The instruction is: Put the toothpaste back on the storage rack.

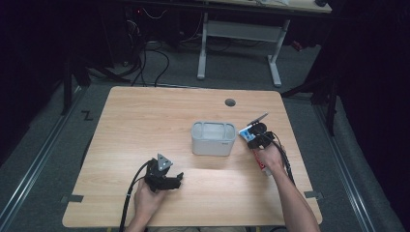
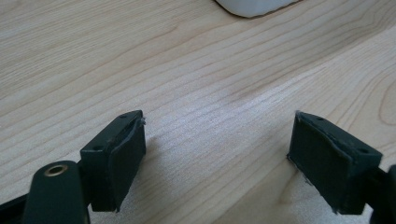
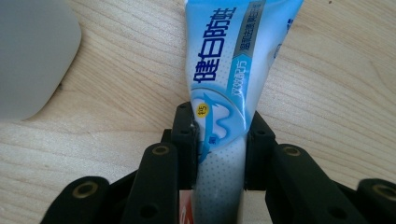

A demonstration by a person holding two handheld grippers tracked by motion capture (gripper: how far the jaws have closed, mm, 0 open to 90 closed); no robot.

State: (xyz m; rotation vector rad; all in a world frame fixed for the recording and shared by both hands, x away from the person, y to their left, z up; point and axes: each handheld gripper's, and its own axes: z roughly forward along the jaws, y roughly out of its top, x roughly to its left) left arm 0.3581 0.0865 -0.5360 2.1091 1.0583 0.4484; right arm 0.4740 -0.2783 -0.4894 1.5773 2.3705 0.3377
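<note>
Toothpaste tube clamped at the tabletop's right side

Toothpaste tube [image 3: 224, 93], blue and white with printed characters along its length, is seen clenched between the jaws of the right gripper [image 3: 219, 140], whose black pads are pressed against both of its flanks in the right gripper view. In the high view the same tube [image 1: 259, 159] is shown at the right side of the wooden tabletop [image 1: 145, 121], just beside a grey rectangular container [image 1: 212, 138], with its red-marked end laid under the person's right hand [image 1: 271, 157] and its blue end raised past the right gripper [image 1: 256, 133]. Whether the tube is touching the container cannot be told. A pale rounded corner of the container [image 3: 32, 56] is caught at the upper left of the right gripper view, near the tube but apart from it there.

The left gripper [image 1: 167, 180] is held low over the near left part of the tabletop, well apart from the container, with a grey three-cornered plate on top of it and a cable trailed back toward the person. In the left gripper view its jaws are spread wide and released, with bare wood grain [image 2: 210, 93] between them and an edge of the container [image 2: 254, 7] visible at the top.
</note>
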